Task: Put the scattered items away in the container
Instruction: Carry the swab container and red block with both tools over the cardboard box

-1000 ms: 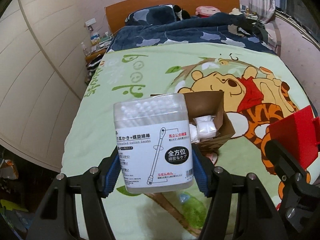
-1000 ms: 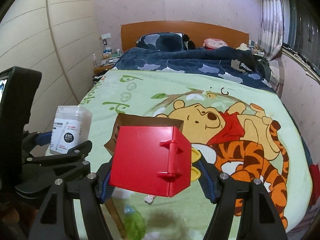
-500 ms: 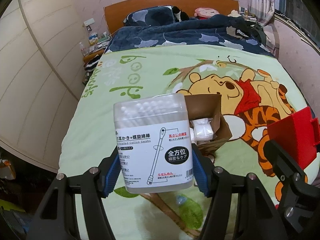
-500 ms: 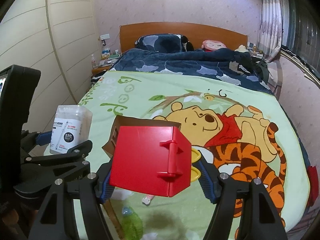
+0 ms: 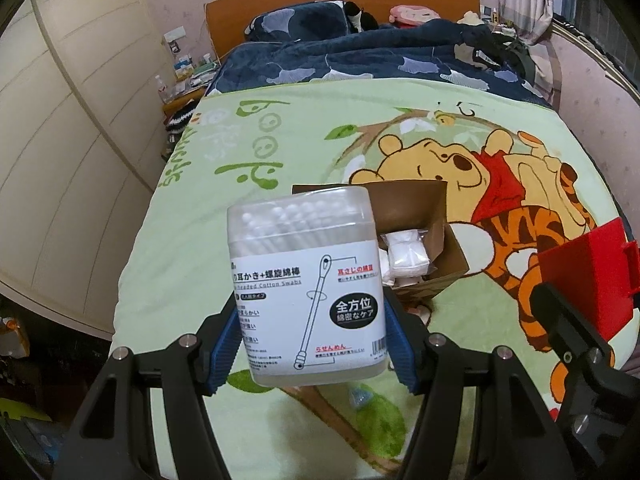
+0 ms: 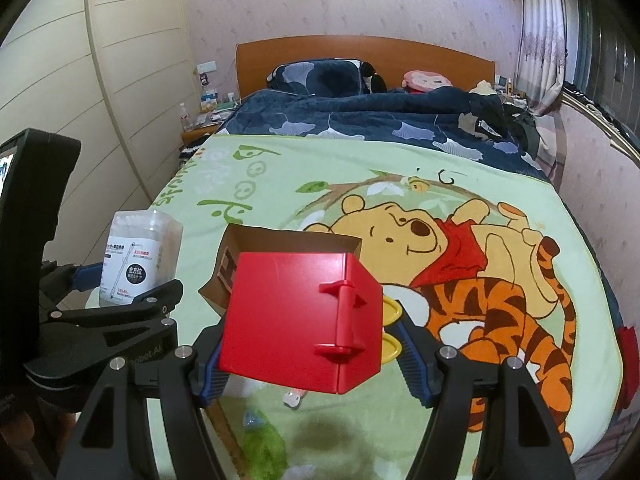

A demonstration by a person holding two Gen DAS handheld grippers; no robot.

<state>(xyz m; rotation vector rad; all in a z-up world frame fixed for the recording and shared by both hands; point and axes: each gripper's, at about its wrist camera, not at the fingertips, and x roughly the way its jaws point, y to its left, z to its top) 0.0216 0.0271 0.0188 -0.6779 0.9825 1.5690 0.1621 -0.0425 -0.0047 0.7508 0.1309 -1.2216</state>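
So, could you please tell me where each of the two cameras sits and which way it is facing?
Left wrist view: sits on the left tongs, looking down along the bed; they clamp the cotton swab box near the cardboard box; the right tongs' arm shows at right.
Right wrist view: sits on the right tongs, facing the headboard; they clamp the red box; the left tongs show at left.
Shared: both held boxes, cardboard box, cartoon blanket.
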